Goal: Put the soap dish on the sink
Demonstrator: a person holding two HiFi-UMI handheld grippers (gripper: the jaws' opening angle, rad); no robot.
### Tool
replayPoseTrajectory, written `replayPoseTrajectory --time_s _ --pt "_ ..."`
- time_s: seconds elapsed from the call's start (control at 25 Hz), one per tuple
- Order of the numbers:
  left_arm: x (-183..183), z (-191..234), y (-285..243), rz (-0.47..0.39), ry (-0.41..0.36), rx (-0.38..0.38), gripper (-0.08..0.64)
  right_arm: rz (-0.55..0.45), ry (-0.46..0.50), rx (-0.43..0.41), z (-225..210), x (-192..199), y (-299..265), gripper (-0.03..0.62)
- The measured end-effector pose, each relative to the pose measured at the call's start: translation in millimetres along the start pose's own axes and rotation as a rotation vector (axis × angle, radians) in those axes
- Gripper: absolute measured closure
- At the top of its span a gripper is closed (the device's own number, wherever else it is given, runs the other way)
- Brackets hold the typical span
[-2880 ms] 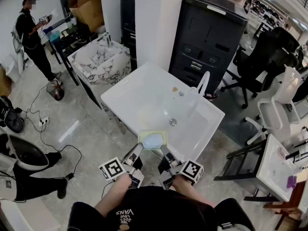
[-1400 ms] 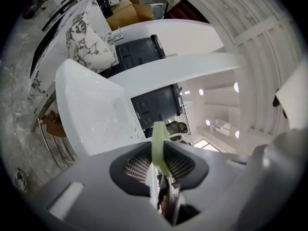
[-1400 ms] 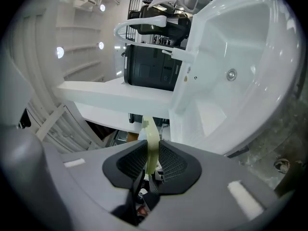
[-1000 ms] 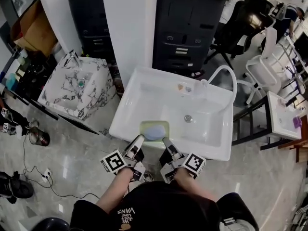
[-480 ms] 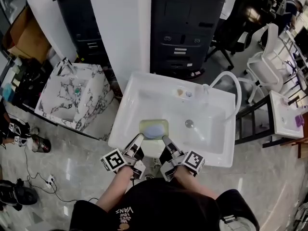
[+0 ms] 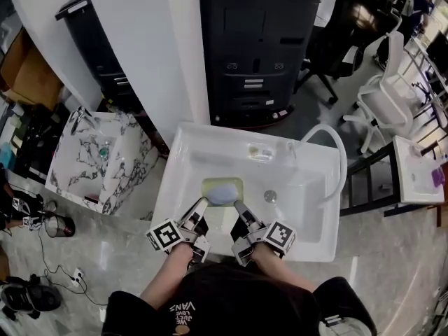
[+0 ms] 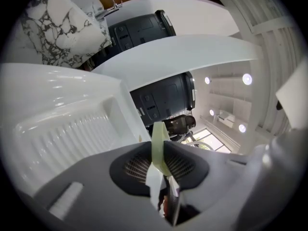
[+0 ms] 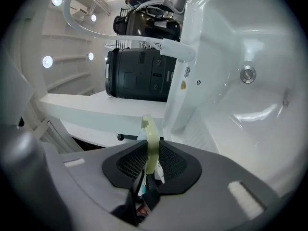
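A pale green soap dish (image 6: 222,188) with a blue soap bar (image 6: 224,196) in it hangs over the left half of the white sink (image 6: 312,241). Both grippers carry it from the near side. My left gripper (image 6: 204,205) is shut on its near left rim and my right gripper (image 6: 237,206) on its near right rim. In the left gripper view the dish's green edge (image 7: 158,146) stands pinched in the left gripper (image 7: 158,163), with the sink's ribbed ledge (image 7: 72,134) beyond. The right gripper (image 8: 150,165) clamps the green rim (image 8: 151,146) in its own view, above the basin (image 8: 240,114).
The sink's drain (image 6: 269,196) lies right of the dish, and a white looped hose (image 6: 334,144) rises at the back right corner. A marble sink (image 6: 98,156) stands to the left, a black cabinet (image 6: 255,40) behind, and chairs (image 6: 378,96) and a white table (image 6: 416,166) to the right.
The dish has moved from over the sink's front rim to farther in over the basin's left part. Both grippers kept their hold and moved forward with it.
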State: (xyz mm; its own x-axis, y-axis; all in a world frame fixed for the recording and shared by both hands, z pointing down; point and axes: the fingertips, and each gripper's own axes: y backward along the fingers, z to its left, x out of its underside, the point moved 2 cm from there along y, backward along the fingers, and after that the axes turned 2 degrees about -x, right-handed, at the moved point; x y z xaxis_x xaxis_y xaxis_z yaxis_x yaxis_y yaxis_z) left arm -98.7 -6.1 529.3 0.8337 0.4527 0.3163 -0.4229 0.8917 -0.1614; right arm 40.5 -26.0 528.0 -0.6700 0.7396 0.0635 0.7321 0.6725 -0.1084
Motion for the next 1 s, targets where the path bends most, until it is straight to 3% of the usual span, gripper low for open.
replayPoseTrajectory --time_s 0.08,0.24,0.72,1.0 --pt "-2.8 -0.3 -14.6 0.010 0.011 -0.002 0.430 -0.008 0.000 0.000 -3.6 -12.4 -6.8 0.522" --pt "-16.4 2.8 -41.9 0.052 -0.046 0.015 0.430 -0.033 0.007 0.035 -8.6 -29.5 -20.9 0.522" --pt "-47.0 41.0 -86.5 0.139 0.000 0.008 0.430 -0.178 -0.050 0.053 -31.8 -41.1 -66.5 0.521" --pt "-57.4 64.5 -113.5 0.158 0.005 -0.003 0.430 -0.211 -0.039 0.076 -49.3 -55.8 -89.8 0.522"
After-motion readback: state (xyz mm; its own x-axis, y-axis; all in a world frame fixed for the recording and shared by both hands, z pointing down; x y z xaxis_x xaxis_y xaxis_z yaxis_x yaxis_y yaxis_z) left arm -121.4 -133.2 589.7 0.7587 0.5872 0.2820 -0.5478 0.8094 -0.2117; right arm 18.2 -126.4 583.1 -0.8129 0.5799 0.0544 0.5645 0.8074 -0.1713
